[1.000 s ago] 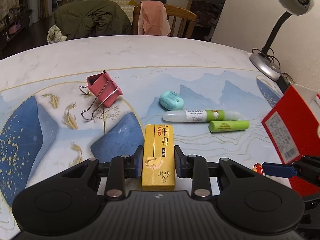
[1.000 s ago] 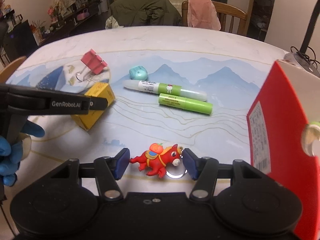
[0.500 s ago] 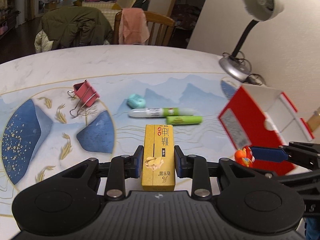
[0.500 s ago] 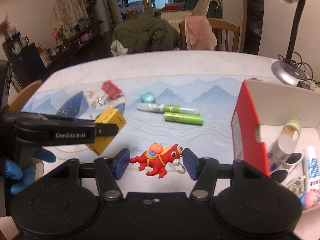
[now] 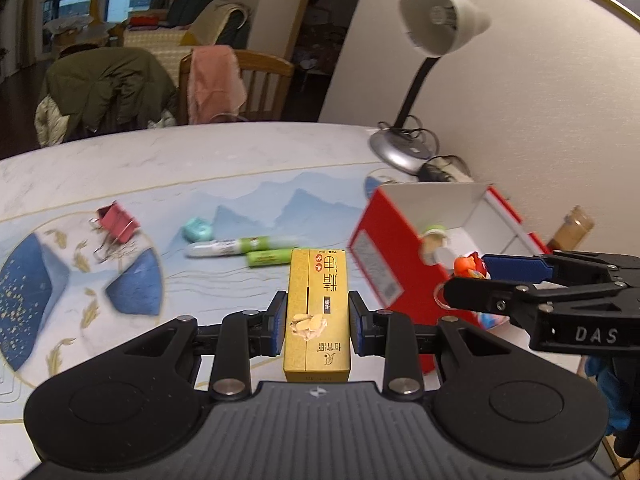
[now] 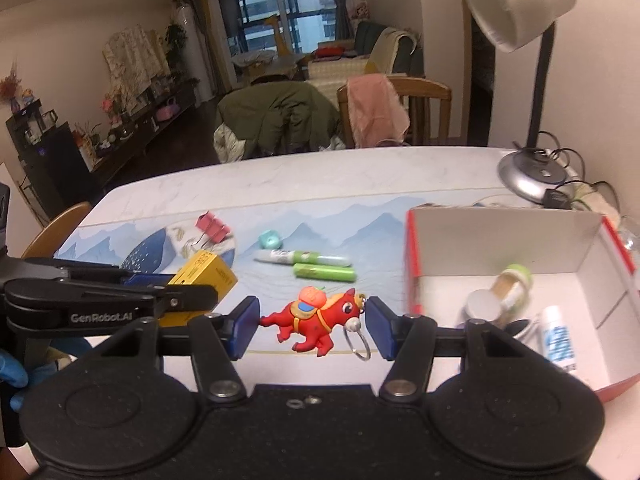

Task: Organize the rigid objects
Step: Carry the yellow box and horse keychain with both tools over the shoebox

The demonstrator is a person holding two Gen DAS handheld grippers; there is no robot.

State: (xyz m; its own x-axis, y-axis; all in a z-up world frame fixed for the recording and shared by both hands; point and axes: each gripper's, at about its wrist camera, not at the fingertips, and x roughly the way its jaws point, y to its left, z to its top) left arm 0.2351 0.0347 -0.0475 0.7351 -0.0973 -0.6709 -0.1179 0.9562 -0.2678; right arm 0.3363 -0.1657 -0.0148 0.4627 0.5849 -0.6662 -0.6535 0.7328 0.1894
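My left gripper (image 5: 317, 322) is shut on a yellow box (image 5: 318, 312), held up above the table. My right gripper (image 6: 312, 326) is shut on a red horse keychain (image 6: 314, 320), its ring hanging by the right pad. The red storage box (image 6: 504, 240) with white inside lies open just right of the keychain and holds a small bottle (image 6: 508, 286) and a tube (image 6: 558, 336). In the left wrist view the right gripper (image 5: 516, 280) hangs by the red storage box (image 5: 384, 248). On the table remain a pink binder clip (image 5: 118, 224), a teal eraser (image 5: 198, 229) and two green pens (image 5: 244, 246).
A desk lamp (image 5: 420, 80) and its cords stand at the table's far right by the wall. Chairs draped with a green coat (image 6: 276, 120) and a pink cloth (image 6: 374, 108) line the far edge. A blue-gloved hand (image 6: 12, 376) shows at the left.
Both grippers have risen with their loads and swung right toward the red storage box, whose inside has come into view. The table objects look smaller and farther off.
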